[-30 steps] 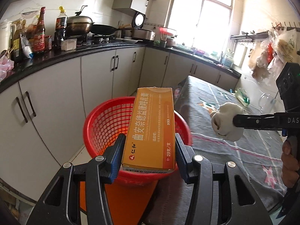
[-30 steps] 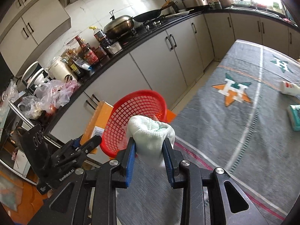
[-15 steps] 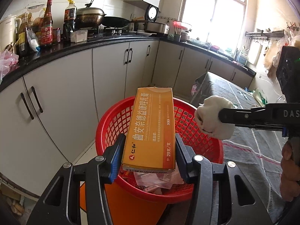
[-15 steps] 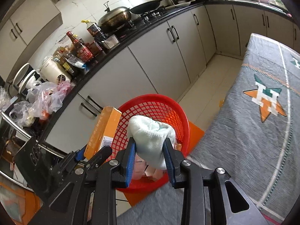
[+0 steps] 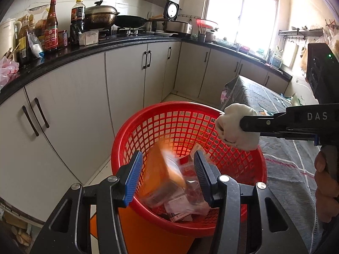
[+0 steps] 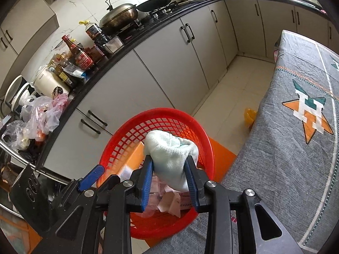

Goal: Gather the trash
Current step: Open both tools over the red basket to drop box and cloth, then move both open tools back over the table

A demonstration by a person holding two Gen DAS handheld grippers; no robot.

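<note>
The left gripper [image 5: 167, 177] hangs over the round red plastic lattice basket [image 5: 169, 124], its blue-padded fingers [image 5: 132, 177] spread wide with nothing between them touching either pad. Below that gap a long orange cardboard box [image 5: 163, 169] shows as a motion-blurred streak inside the basket, tilted, its long axis running from upper left near the mesh wall down toward the lower right, where one end meets the heap of crumpled clear and pinkish wrappers [image 5: 180, 201] on the basket floor. The right gripper [image 6: 170, 182] is clamped on a crumpled pale, whitish-green cloth wad [image 6: 171, 158], which bulges up and forward past the fingertips. In the left wrist view the wad [image 5: 237, 127] sits over the basket's right rim, just above it. In the right wrist view it hangs above the basket's interior [image 6: 131, 139], with wrappers visible beneath. The basket stands on an orange base [image 5: 148, 228] between the grey-white kitchen cabinets [image 5: 74, 110] and a table covered with a grey patterned cloth [image 6: 292, 148].
</note>
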